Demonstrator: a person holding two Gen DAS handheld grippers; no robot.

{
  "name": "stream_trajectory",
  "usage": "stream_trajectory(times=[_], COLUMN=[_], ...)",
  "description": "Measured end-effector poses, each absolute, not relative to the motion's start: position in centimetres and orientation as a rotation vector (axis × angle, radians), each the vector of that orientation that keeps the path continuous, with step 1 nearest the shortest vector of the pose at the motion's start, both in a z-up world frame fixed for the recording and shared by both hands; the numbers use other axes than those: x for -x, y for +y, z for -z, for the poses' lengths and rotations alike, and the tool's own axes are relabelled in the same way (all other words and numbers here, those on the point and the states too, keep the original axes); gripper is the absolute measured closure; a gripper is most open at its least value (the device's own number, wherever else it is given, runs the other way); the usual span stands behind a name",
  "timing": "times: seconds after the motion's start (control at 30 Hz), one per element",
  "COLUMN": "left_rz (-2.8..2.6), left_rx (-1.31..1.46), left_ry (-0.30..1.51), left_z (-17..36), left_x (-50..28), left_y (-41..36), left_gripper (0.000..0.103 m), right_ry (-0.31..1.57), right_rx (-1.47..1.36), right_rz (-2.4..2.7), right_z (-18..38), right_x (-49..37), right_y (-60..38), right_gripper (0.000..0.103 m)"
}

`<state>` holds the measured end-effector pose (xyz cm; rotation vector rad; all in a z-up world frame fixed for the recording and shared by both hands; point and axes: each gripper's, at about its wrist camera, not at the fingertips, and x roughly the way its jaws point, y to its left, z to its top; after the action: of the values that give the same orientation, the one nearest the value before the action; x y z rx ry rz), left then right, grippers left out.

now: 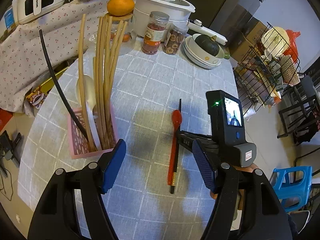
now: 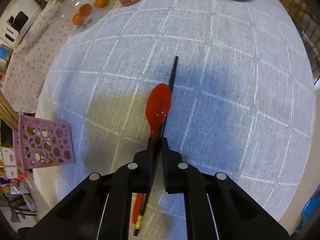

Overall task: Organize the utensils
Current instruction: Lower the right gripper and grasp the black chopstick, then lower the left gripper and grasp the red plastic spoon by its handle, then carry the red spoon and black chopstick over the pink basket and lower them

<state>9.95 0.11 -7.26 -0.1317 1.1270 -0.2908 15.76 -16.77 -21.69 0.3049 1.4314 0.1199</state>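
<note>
A pink perforated holder [image 1: 92, 150] [image 2: 46, 146] stands at the table's left with several wooden chopsticks [image 1: 104, 76], one black chopstick [image 1: 54, 80] and a pale spoon [image 1: 88, 92] in it. A red spoon [image 1: 176, 120] [image 2: 158, 104] and a second black chopstick [image 1: 177, 160] [image 2: 173, 74] lie side by side on the cloth. My right gripper [image 2: 158, 140] [image 1: 180, 135] points down and is shut on that chopstick. The spoon's neck runs under its left finger; whether it is pinched too is hidden. My left gripper [image 1: 158, 143] hangs open beside the holder with nothing between its blue pads [image 1: 114, 166].
The round table wears a grey checked cloth [image 1: 160, 80]. At the back stand a glass jar topped by an orange [image 1: 120, 5], two snack jars [image 1: 155, 34], a white pot [image 1: 164, 10] and stacked bowls [image 1: 204, 50]. A wire rack [image 1: 266, 64] and a blue stool [image 1: 292, 184] are at the right.
</note>
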Motion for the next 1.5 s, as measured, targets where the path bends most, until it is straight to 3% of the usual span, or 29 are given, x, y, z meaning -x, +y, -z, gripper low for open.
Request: stream_trajectory(times=[0.43, 0.77, 0.93, 1.17, 1.27, 1.5], left_rz=[0.31, 0.314, 0.267, 0.172, 0.153, 0.22], left_rx=[0.107, 0.132, 0.129, 0.088, 0.026, 0.054], left_ry=[1.147, 1.309, 1.359, 1.341, 1.304, 1.255], left_z=[8.0, 14.3, 18.4, 21.2, 21.2, 20.4], left_x=[-10.1, -13.0, -15.6, -17.7, -17.4, -17.0], left_y=[-2.2, -8.6, -9.9, -10.4, -11.3, -11.5], left_gripper=[0.037, 0.039, 0.054, 0.058, 0.094, 0.096], right_ry=[1.406, 1.239, 1.206, 1.173, 1.159, 1.137], right_rx=[-0.341, -0.29, -0.313, -0.269, -0.256, -0.228], right_rz=[-0.121, -0.084, -0.106, -0.153, -0.16, -0.162], right_z=[18.8, 10.8, 9.2, 8.6, 8.4, 8.1], right_x=[-13.1, -11.0, -10.0, -9.6, -9.7, -9.7], right_y=[-21.1, -26.8, -28.1, -26.9, -26.6, -26.5], right_gripper=[0.097, 0.097, 0.097, 0.097, 0.098, 0.098])
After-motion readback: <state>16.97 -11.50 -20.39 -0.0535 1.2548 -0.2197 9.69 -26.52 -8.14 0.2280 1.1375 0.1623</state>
